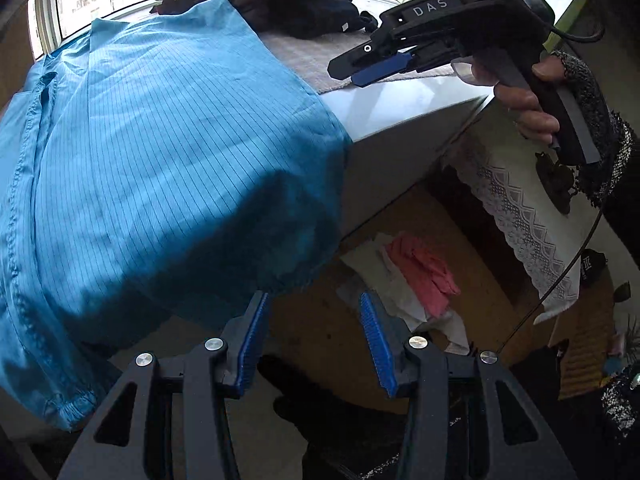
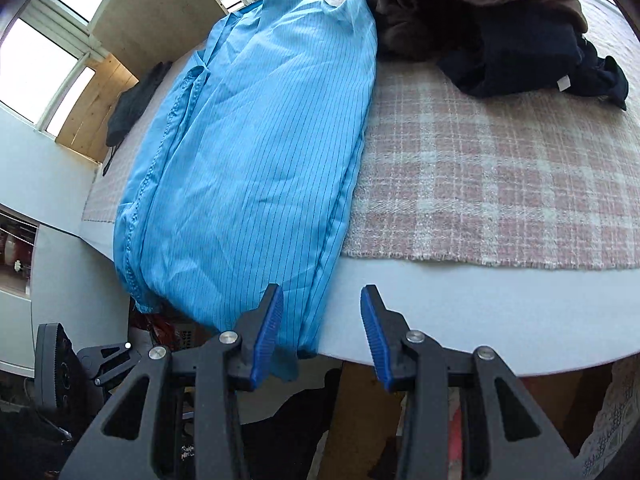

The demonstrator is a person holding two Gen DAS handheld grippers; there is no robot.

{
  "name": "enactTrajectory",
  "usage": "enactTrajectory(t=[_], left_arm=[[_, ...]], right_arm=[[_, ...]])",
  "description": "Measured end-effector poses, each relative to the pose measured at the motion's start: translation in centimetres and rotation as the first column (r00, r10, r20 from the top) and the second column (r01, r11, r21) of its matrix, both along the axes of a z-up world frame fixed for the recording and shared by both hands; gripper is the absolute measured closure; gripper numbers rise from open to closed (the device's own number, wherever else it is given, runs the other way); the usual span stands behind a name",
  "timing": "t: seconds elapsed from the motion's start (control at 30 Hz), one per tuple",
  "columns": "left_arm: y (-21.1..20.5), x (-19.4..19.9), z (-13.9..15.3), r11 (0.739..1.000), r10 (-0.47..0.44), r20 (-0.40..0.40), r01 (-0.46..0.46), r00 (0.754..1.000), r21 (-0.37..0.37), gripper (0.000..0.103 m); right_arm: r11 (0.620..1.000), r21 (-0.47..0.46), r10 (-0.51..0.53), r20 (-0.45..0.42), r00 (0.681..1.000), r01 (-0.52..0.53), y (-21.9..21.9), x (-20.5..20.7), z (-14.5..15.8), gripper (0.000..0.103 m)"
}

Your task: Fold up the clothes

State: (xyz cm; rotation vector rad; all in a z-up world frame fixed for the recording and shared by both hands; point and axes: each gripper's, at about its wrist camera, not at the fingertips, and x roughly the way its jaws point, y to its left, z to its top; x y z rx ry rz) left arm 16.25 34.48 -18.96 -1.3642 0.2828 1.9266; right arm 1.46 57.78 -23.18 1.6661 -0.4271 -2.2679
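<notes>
Left gripper: black frame, blue ribbed fingers spread apart, nothing between them; tips just under the hanging hem of the garment, not touching it as far as can be told.

Right gripper: same black frame, blue ribbed fingers released and wide apart, empty; left finger just beside the garment's drooping corner, contact not clear. Seen also from the left wrist view, at upper right, gripped by a hand in a speckled knit sleeve, its blue pads close together there at an oblique angle.

Light blue pinstriped garment: spread lengthwise on the tabletop, sides folded inward to a long narrow shape, stitched seam along its left edge; near end draped over the front edge and hanging down.

Pink-and-white plaid woven cloth: flat beneath the garment, covering most of the surface, frayed front border set back from the edge.

White tabletop: bare strip along the front, rounded rim.

Pile of dark brown and navy clothes: heaped at the far side, touching the top right of the blue garment.

Dark cloth: lying at the far left end, apart from the garment.

White lace cover: below the tabletop level at right in the left wrist view.

Pink cloth: on pale sheets on the floor beneath.
</notes>
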Motion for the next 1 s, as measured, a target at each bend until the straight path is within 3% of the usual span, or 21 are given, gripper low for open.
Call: enactTrajectory(t=[0.27,0.33,0.4,0.5,0.53,0.57,0.63,0.87,1.0], left_arm=[[1.8,0.7,0.7,0.996,0.086,-0.061,-0.085,0.994,0.014,0.058],[2.7,1.0,1.1,0.996,0.087,-0.113,-0.088,0.990,-0.002,0.058],[3.2,1.2,1.1,0.995,0.094,-0.139,-0.099,0.986,-0.030,0.058],[3.3,1.6,0.7,0.994,0.097,-0.130,-0.102,0.987,-0.033,0.058],[3.2,1.8,0.5,0.995,0.092,-0.126,-0.097,0.988,-0.038,0.058],[3.1,2.0,0.3,0.995,0.087,-0.120,-0.092,0.989,-0.042,0.058],[2.9,2.5,-0.2,0.995,0.077,-0.106,-0.083,0.991,-0.050,0.058],[1.4,4.3,-2.1,0.993,0.074,-0.057,-0.079,0.996,-0.091,0.058],[0.1,4.5,-1.2,0.985,0.144,-0.119,-0.154,0.982,-0.079,0.058]], right_arm=[[0.999,-0.037,0.027,0.026,0.999,-0.026,-1.6,-0.7,-2.1,0.061],[0.999,-0.024,0.046,0.022,0.999,-0.045,-2.2,-0.8,-1.9,0.055],[0.998,-0.001,0.067,0.016,0.998,-0.067,-2.8,-0.9,-1.9,0.055],[0.993,0.038,0.113,0.003,0.994,-0.113,-3.7,-0.8,-1.9,0.055],[0.991,0.052,0.127,0.003,0.992,-0.127,-3.9,-0.8,-1.9,0.064],[0.989,0.057,0.132,0.017,0.991,-0.133,-4.1,-0.9,-2.1,0.083],[0.992,0.037,0.119,0.033,0.992,-0.121,-3.7,-1.1,-2.2,0.095],[0.992,-0.097,0.083,0.033,0.996,-0.079,-2.7,-1.4,-1.0,0.098],[0.989,-0.130,0.072,0.035,0.997,-0.067,-2.9,-1.3,-0.2,0.098]])
